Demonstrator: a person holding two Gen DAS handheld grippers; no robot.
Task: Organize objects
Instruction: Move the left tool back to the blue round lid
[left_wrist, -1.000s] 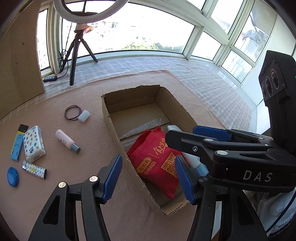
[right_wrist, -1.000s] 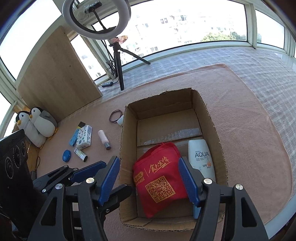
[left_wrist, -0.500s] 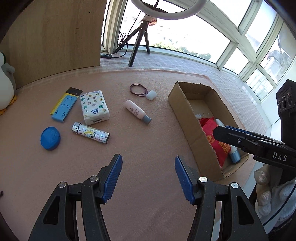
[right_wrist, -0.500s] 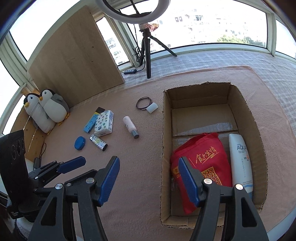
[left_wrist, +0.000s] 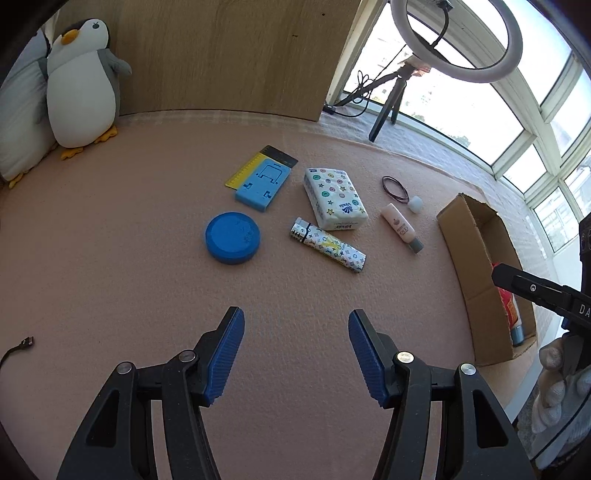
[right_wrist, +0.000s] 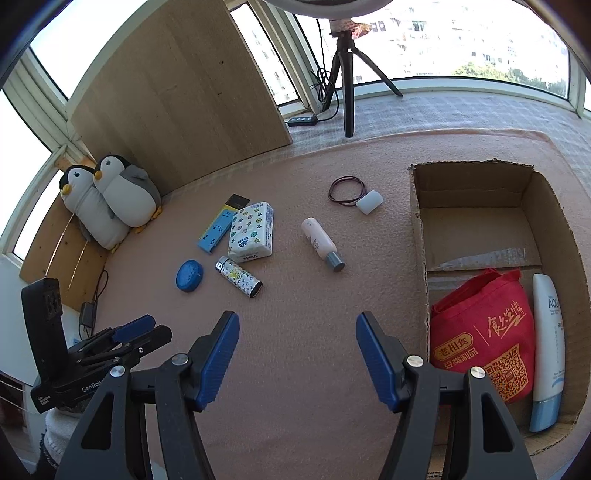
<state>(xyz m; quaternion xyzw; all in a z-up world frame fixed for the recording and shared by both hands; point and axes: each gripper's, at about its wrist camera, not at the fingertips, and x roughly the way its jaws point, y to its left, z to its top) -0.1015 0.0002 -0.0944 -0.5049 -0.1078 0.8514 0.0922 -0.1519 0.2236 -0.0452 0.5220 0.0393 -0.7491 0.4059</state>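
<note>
My left gripper (left_wrist: 295, 354) hangs over bare pink mat (left_wrist: 129, 295) with its jaws apart and nothing between them. My right gripper (right_wrist: 297, 356) is the same: jaws apart, empty, over bare mat just left of the box (right_wrist: 419, 258).

Past the left gripper lies the loose group, well in from the mat's edges. Nearest is a blue disc (left_wrist: 232, 237), and just right of it a patterned lighter (left_wrist: 328, 250) on its side. Behind the lighter and nearly touching it is a tissue pack (left_wrist: 334, 197). Left of the pack, a blue stand (left_wrist: 263, 182) lies on a yellow ruler (left_wrist: 242, 171). Right of the pack, a pink bottle (left_wrist: 400, 228) lies flat with its grey cap toward me. Beyond it sit a white cap (left_wrist: 416, 204) and hair ties (left_wrist: 394, 186), touching each other.

The box stands open toward the mat's right edge. In its near end a red bag (right_wrist: 484, 338) lies beside a white sunscreen tube (right_wrist: 548, 343); the far end is bare cardboard.

At the far left corner two plush penguins (right_wrist: 110, 197) lean against a wooden board (right_wrist: 177, 96). A ring light (left_wrist: 458, 40) on a tripod stands beyond the mat by the window.
</note>
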